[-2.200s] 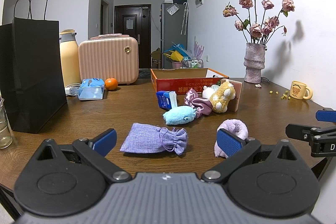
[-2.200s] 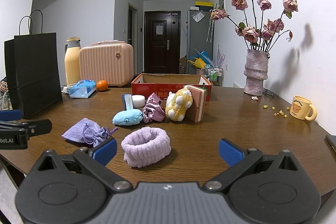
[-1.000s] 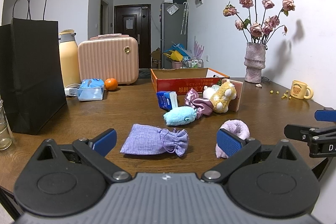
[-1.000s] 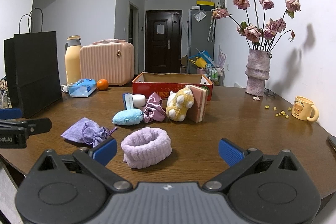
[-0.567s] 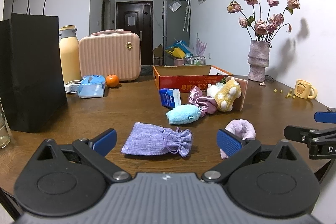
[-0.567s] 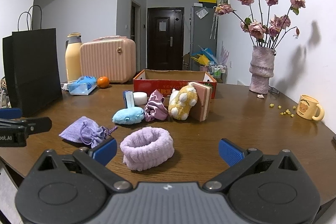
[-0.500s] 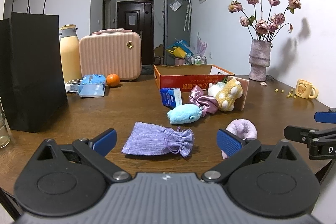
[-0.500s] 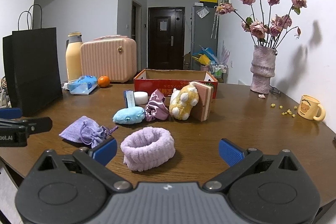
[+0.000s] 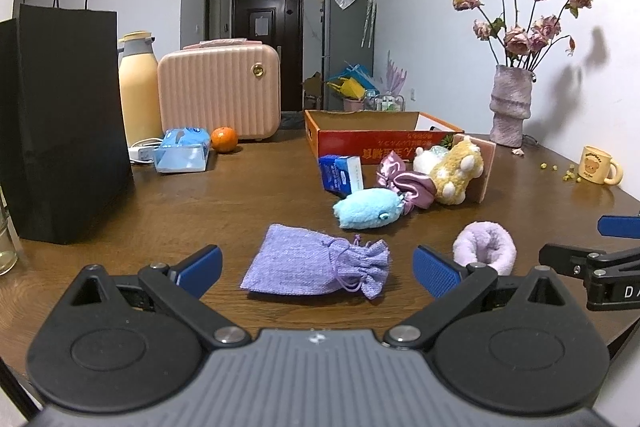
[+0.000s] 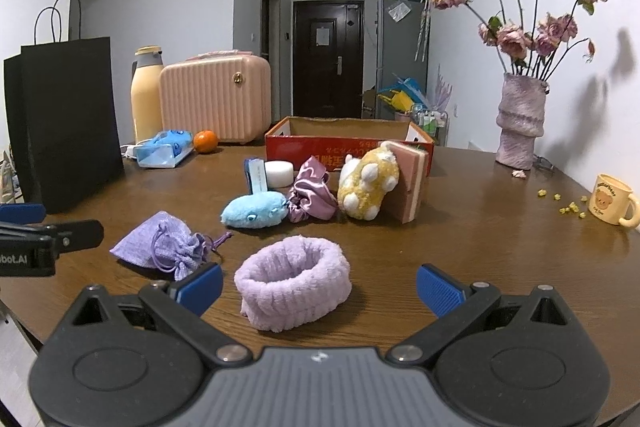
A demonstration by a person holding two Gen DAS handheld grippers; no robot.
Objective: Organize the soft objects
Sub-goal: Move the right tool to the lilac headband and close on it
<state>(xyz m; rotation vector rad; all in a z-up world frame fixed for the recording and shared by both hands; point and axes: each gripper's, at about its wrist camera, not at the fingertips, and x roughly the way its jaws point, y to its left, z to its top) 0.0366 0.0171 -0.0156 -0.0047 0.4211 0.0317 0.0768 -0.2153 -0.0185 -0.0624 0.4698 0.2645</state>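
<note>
My left gripper [image 9: 318, 269] is open, with the lilac drawstring pouch [image 9: 316, 265] lying on the table just ahead, between its fingers. My right gripper [image 10: 320, 285] is open, and the fluffy lilac headband [image 10: 293, 281] lies just ahead between its fingers. Behind them lie a light blue plush [image 9: 366, 213], a pink satin scrunchie [image 10: 312, 197] and a yellow plush [image 10: 368, 189] leaning on a pink sponge block [image 10: 410, 183]. An open red cardboard box [image 10: 348, 143] stands behind these. The pouch [image 10: 162, 247] also shows in the right wrist view.
On the brown table [image 9: 240, 195]: a black paper bag [image 9: 64, 123], a cream flask [image 9: 138, 89], a pink case [image 9: 218, 93], a tissue pack [image 9: 184, 151], an orange [image 9: 224, 139], a small blue carton [image 9: 342, 175], a vase of dried roses [image 10: 520, 115] and a bear mug [image 10: 612, 201].
Both grippers have edged forward toward the soft things, which now look a little nearer. Both stay open; nothing on the table has moved.
</note>
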